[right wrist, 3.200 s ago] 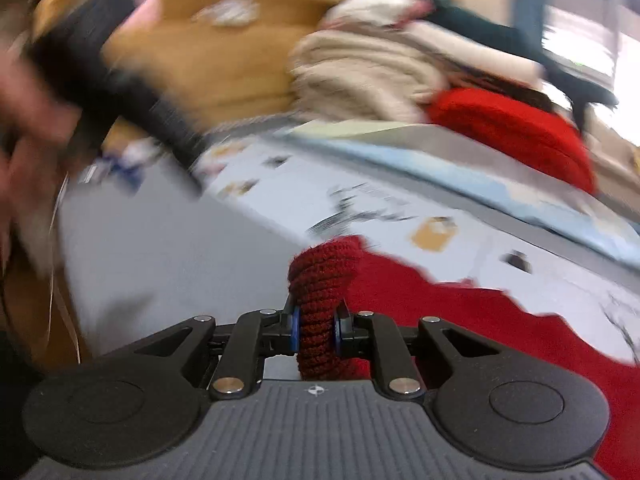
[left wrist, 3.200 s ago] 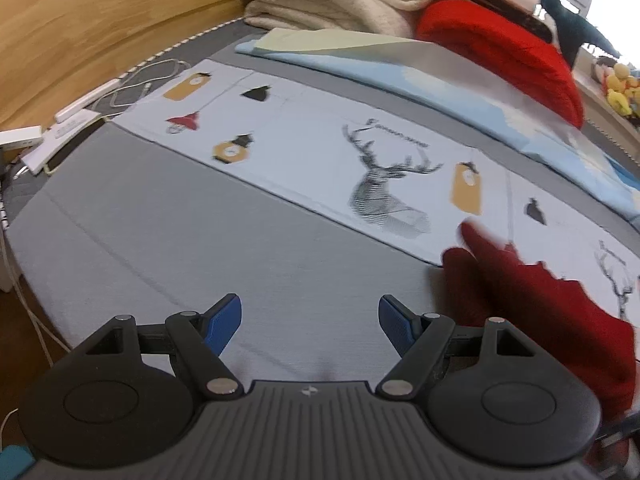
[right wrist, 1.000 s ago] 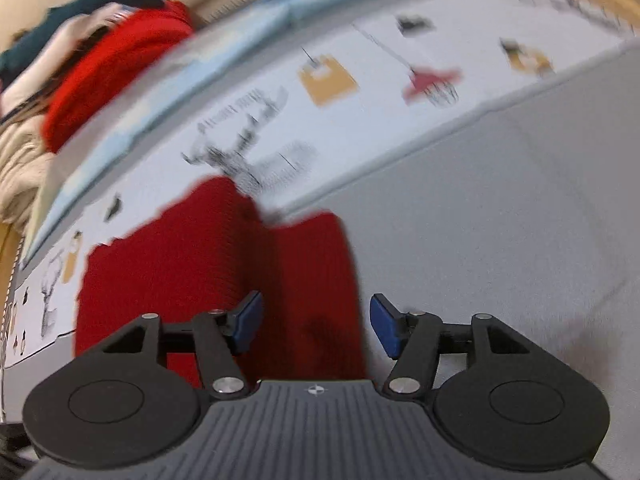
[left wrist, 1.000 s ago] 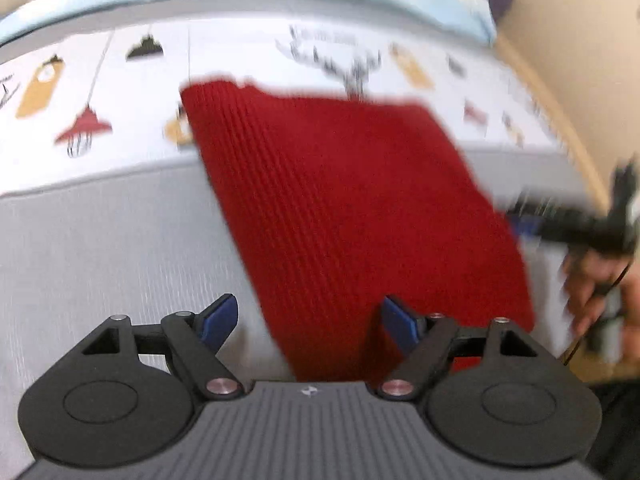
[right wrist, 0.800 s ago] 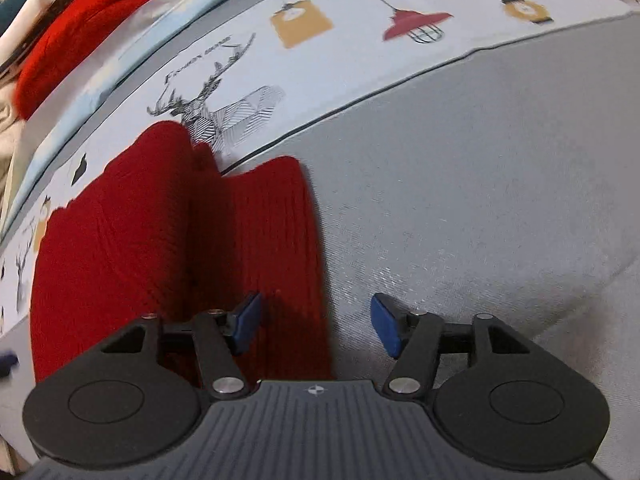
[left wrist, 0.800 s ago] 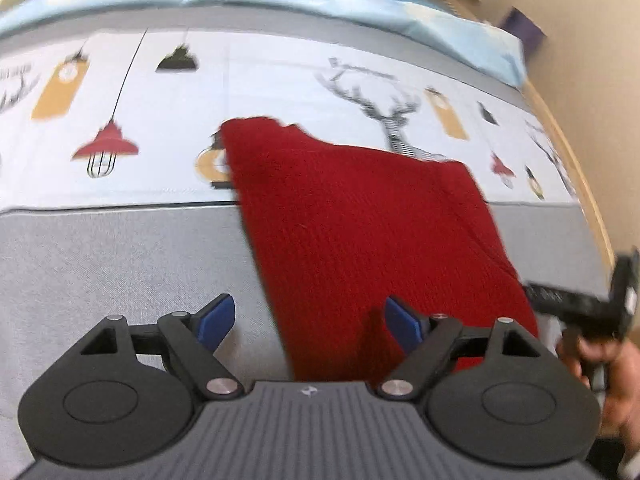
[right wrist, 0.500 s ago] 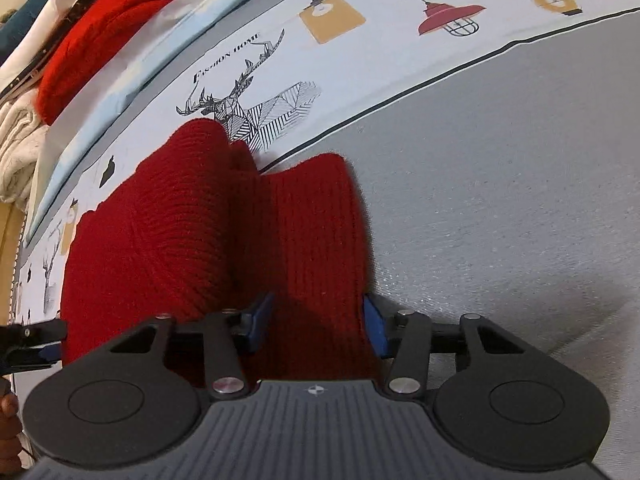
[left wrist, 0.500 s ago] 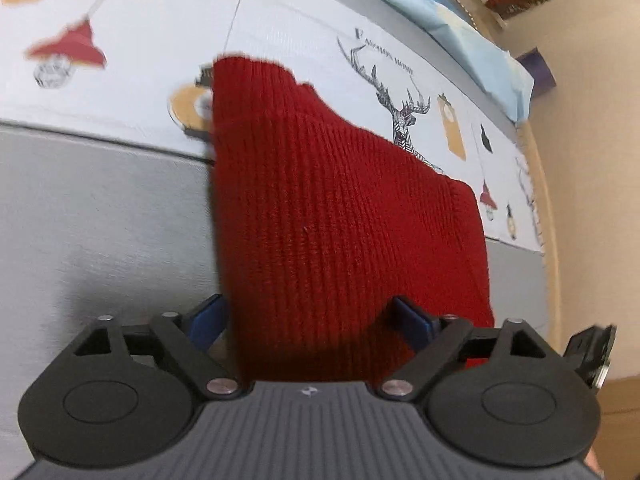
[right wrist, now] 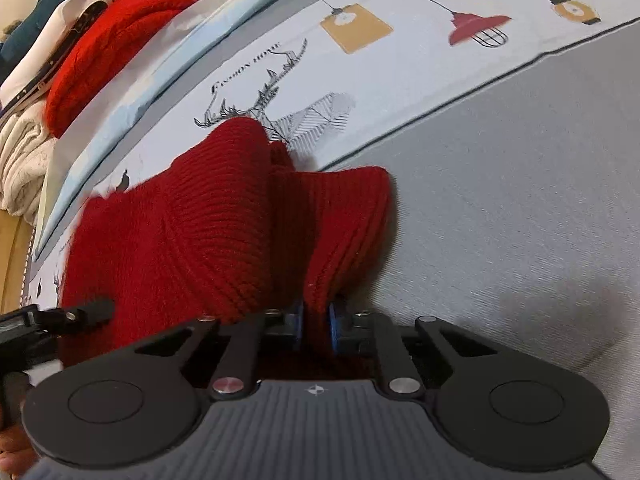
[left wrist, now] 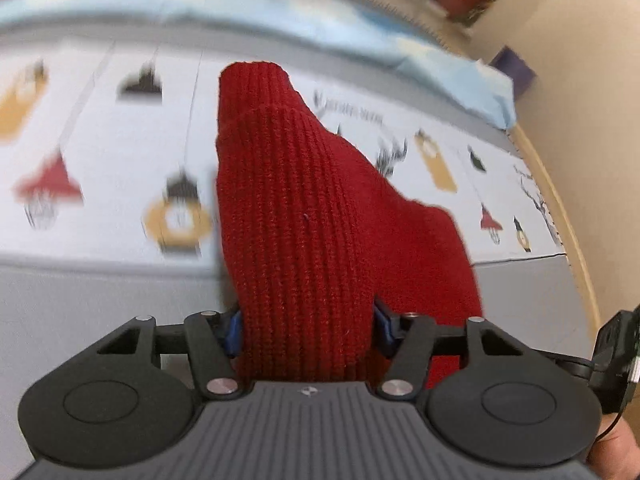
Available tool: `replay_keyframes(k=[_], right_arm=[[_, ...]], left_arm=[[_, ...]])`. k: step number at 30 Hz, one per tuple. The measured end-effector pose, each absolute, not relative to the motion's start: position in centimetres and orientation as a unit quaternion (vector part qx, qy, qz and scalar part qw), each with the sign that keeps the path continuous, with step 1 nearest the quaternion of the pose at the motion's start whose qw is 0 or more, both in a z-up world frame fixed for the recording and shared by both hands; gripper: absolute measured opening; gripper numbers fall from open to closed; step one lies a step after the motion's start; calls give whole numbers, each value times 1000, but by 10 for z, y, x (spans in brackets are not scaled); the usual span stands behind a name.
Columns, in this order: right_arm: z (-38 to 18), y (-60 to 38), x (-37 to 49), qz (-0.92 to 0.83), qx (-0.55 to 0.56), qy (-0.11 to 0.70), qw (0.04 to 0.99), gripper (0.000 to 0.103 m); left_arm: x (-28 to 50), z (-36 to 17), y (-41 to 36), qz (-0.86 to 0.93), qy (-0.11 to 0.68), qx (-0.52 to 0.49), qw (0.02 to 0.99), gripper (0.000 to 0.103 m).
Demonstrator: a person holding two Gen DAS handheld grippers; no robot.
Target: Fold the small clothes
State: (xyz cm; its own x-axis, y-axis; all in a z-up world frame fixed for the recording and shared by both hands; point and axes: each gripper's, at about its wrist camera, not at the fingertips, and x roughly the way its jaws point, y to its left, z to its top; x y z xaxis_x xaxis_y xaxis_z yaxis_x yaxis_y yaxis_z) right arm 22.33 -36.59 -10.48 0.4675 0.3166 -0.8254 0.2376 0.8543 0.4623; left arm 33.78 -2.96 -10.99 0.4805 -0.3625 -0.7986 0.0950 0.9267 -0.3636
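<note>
A dark red ribbed knit garment (left wrist: 312, 216) lies on the bed, bunched and lifted at the near edge. My left gripper (left wrist: 306, 330) is closed around a thick fold of it, the blue pads pressing both sides. My right gripper (right wrist: 316, 322) is shut tight on another edge of the same garment (right wrist: 208, 232), which humps up in folds ahead of it. The left gripper's side shows at the left edge of the right wrist view (right wrist: 60, 316), and the right gripper at the right edge of the left wrist view (left wrist: 612, 352).
The bed has a grey sheet (right wrist: 500, 220) and a white printed band with deer and lamps (right wrist: 360, 52). A pale blue cloth (left wrist: 280, 28) lies behind. Stacked blankets and a bright red knit (right wrist: 108, 44) sit at the far end. A wooden bed frame (left wrist: 568, 216) runs along the right.
Both grippers went from open over the flat red garment to closed on its near edge. The garment has risen into folds between them.
</note>
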Motion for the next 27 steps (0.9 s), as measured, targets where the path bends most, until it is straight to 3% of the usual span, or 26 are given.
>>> replay_keyframes(k=[5, 11, 17, 22, 27], right_arm=[[-97, -330, 238, 45, 287, 484, 826, 11], [-90, -283, 252, 55, 288, 463, 836, 12], [-72, -282, 250, 9, 280, 429, 859, 18], [-65, -269, 253, 95, 284, 431, 851, 54], [-79, -243, 258, 126, 272, 474, 828, 54]], left_arm=[[338, -78, -6, -116, 441, -79, 887, 65], [347, -84, 37, -65, 443, -61, 892, 69], [330, -63, 66, -56, 422, -71, 902, 75], [316, -65, 64, -45, 434, -39, 899, 75], [309, -76, 64, -36, 452, -48, 890, 75]])
